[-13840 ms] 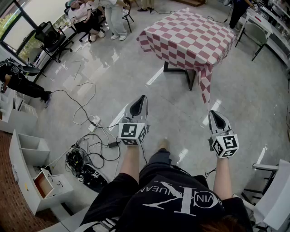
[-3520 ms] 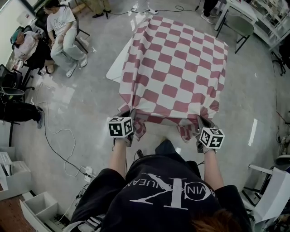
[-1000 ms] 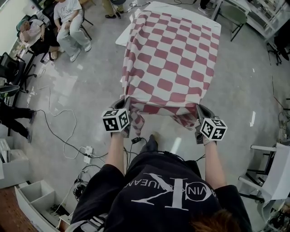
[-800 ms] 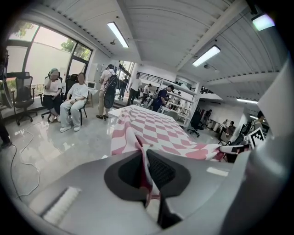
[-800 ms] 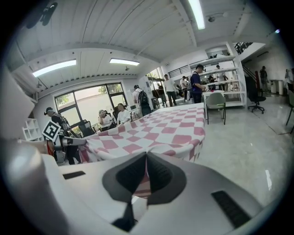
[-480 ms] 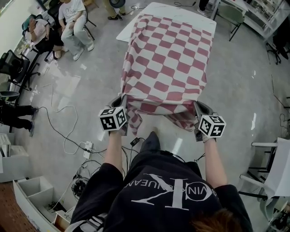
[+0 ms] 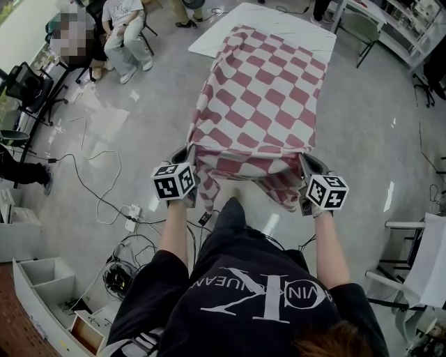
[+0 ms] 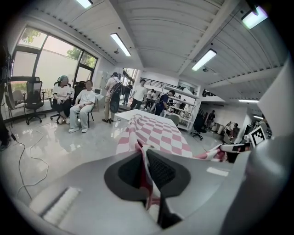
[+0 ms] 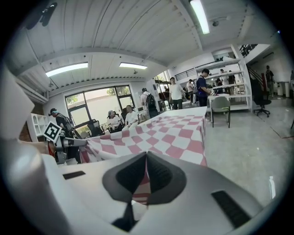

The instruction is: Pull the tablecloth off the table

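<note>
Held tablecloth (image 7: pixel 258 104) stretched from the counter (image 7: pixel 279 19) at twelve o'clock; pinched its near corners in left gripper (image 7: pixel 188 152) jaws at seven, right gripper (image 7: pixel 304 162) jaws at five.

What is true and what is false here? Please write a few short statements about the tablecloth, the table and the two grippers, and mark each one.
1. The left gripper is shut on the near edge of the tablecloth. True.
2. The right gripper is open and holds nothing. False: its jaws are shut on the tablecloth as well.
3. The tablecloth covers the whole top of the table. False: the far end of the white table top is bare.
4. In the head view, seated people are at the left of the table. True.
</note>
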